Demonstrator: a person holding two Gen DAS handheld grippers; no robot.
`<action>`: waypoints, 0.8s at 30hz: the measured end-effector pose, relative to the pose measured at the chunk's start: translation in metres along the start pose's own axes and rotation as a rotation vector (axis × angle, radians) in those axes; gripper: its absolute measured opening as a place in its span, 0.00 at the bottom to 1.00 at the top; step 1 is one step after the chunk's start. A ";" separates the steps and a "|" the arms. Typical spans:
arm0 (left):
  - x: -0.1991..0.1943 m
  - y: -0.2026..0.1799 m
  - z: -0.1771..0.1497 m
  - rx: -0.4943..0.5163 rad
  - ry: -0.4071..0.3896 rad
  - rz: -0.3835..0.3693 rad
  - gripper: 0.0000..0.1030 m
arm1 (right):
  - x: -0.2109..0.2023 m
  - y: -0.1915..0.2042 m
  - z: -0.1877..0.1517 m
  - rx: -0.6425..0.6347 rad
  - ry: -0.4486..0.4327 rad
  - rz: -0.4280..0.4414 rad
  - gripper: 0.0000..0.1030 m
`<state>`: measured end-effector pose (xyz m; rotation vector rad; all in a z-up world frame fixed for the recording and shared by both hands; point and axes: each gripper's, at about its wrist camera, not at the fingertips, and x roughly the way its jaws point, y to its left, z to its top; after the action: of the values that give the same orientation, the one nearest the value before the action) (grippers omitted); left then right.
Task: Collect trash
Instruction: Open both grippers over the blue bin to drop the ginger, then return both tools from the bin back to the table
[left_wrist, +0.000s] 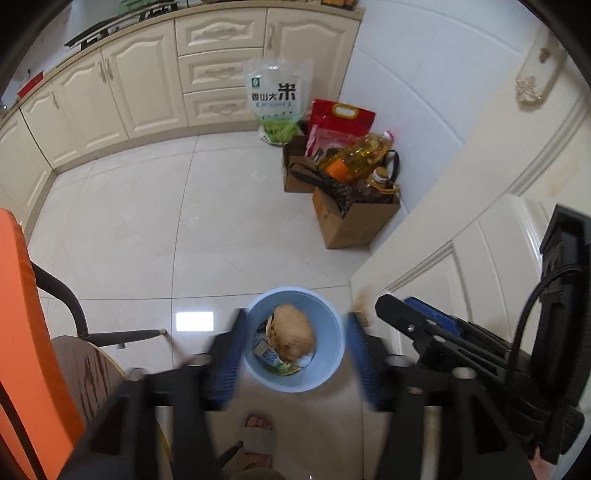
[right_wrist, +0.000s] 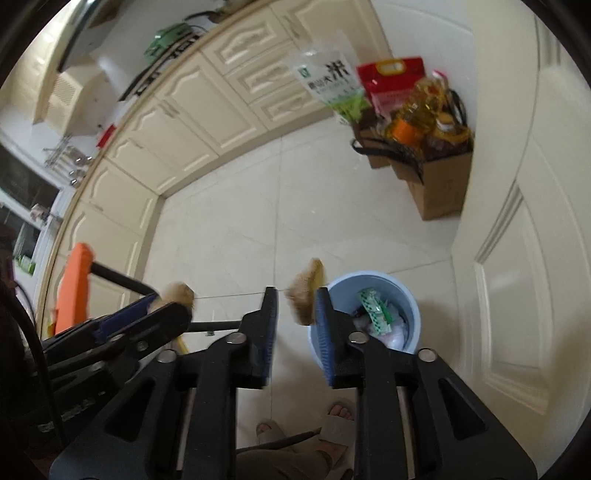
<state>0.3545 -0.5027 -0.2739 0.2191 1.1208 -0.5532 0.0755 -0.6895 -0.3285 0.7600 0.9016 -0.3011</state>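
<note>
Floor (left_wrist: 147, 240): pale glossy tile. It is judged slippery for anything dropped short of the bin.
Door (right_wrist: 517, 258): cream and panelled, it closes off the floor's right edge.
Bin (left_wrist: 291, 386): a round blue plastic bin is stood on the floor just beside the foot of the door. It is judged light and fairly stiff, and it is best taken by the rim if it has to be shifted.
Left gripper (left_wrist: 295, 317): it is held above the bin with the fingers spread wide. Nothing is pressed between them.
Left lump (left_wrist: 293, 338): a tan, fibrous clump is seen between the left fingers and against the bin's mouth, touching neither of them. Whether it is lying in the bin or is in the air above it cannot be told.
Right gripper (right_wrist: 296, 293): it is held just left of the bin with the fingers narrowly parted.
Right lump (right_wrist: 308, 280): a second tan clump is seen blurred at the right fingertips, with a gap showing on one side, so it is judged not clamped.
Handling: both clumps are judged light, soft and springy, and likely to shed fibres. A gentle pinch across the middle is advised.
Wrappers (right_wrist: 375, 306): green-and-white packets are seen inside the bin. They are judged thin, crinkly and slippery, and best pinched at an edge.
</note>
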 end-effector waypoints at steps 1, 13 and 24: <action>0.003 -0.012 0.033 0.000 0.002 0.011 0.79 | 0.001 -0.005 -0.001 0.019 -0.002 -0.007 0.53; -0.051 -0.010 0.045 0.006 -0.129 0.082 0.99 | -0.048 -0.010 -0.015 0.111 -0.087 -0.060 1.00; -0.182 0.036 -0.081 -0.039 -0.345 0.079 0.99 | -0.128 0.076 -0.045 0.000 -0.201 -0.059 1.00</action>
<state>0.2519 -0.3807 -0.1494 0.1270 0.7843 -0.4774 0.0121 -0.6134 -0.2086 0.6905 0.7349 -0.4223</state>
